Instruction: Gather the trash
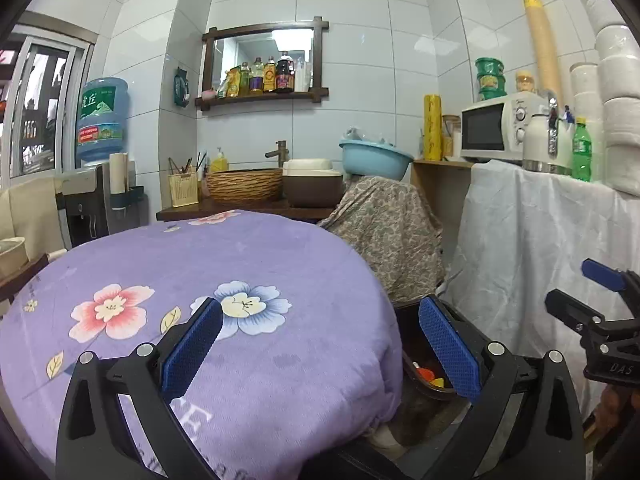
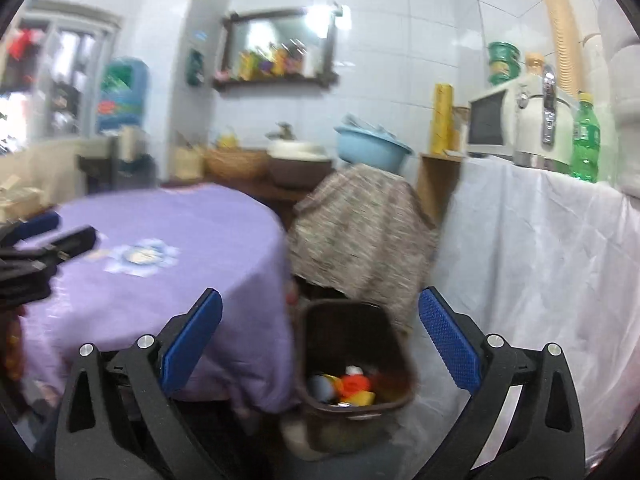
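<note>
A dark brown trash bin (image 2: 320, 322) stands on the floor between the round table and the white-draped counter. Orange, yellow and pale trash pieces (image 2: 348, 389) lie inside it. My right gripper (image 2: 320, 340) is open and empty, held above and in front of the bin. My left gripper (image 1: 320, 344) is open and empty over the right edge of the round table with the purple flowered cloth (image 1: 180, 272). In the left wrist view the bin (image 1: 412, 336) shows partly behind the right finger. The right gripper shows at the right edge of the left wrist view (image 1: 592, 300).
A stand draped in patterned cloth (image 2: 360, 232) with a blue basin (image 2: 372, 146) stands behind the bin. A counter with a white cloth (image 2: 540, 260) holds a microwave (image 1: 496, 128), a kettle and a green bottle (image 2: 585, 140). A sink counter and water dispenser (image 1: 100, 120) stand at the back.
</note>
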